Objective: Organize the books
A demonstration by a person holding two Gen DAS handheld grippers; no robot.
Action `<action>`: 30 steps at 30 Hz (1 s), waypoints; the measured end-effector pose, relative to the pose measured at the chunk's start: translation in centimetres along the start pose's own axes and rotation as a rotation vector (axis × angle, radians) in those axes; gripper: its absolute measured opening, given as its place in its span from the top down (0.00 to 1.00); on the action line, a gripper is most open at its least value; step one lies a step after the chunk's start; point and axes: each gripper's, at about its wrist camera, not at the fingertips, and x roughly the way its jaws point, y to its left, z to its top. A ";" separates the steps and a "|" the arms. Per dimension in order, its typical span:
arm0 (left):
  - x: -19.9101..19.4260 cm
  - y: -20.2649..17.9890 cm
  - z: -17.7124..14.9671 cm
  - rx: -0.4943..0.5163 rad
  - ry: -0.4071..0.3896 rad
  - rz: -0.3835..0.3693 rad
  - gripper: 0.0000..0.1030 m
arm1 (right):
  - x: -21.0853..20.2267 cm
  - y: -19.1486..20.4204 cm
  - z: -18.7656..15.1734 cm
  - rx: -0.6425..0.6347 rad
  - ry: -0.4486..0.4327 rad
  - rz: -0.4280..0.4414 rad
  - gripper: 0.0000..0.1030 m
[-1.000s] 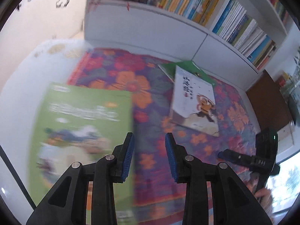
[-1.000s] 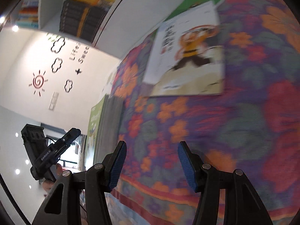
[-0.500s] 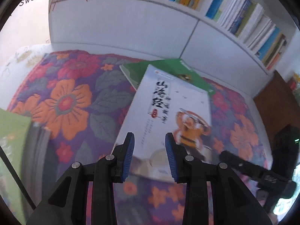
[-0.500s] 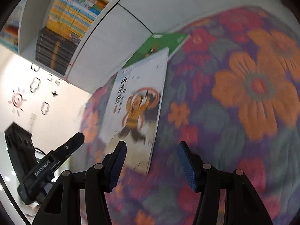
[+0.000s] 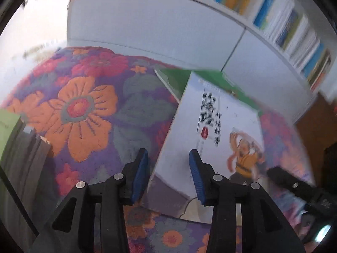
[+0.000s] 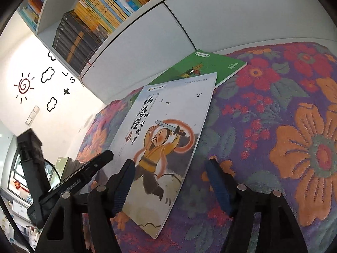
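Both grippers close in on the white storybook (image 6: 166,147), which lies flat on the flowery blanket (image 6: 294,137), partly covering a green book (image 6: 202,67); left gripper (image 5: 168,175) and right gripper (image 6: 168,187) have just been opening, jaws apart and gripping nothing, probably lining up on its near corners to lift it.

A white bookshelf (image 6: 134,48) stands at 12 o'clock. At 9 o'clock, a white wall (image 6: 56,105) has sun and cloud stickers (image 6: 24,85).
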 end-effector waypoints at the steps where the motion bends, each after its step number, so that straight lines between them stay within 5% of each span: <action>1: 0.0 0.1 -0.1 -0.001 0.002 -0.011 0.60 | 0.0 -0.1 0.0 0.005 -0.001 0.006 0.33; 5: -0.1 -0.8 -0.3 0.032 0.010 -0.055 0.57 | 0.0 -0.1 0.0 0.013 0.005 0.034 0.27; 7: -0.1 -1.1 -0.4 0.038 0.034 -0.129 0.56 | 0.1 0.2 0.1 0.004 0.029 0.104 0.11; 30: 0.3 -2.1 -0.8 0.092 0.046 -0.123 0.51 | 0.4 0.9 0.1 -0.017 0.032 0.092 0.10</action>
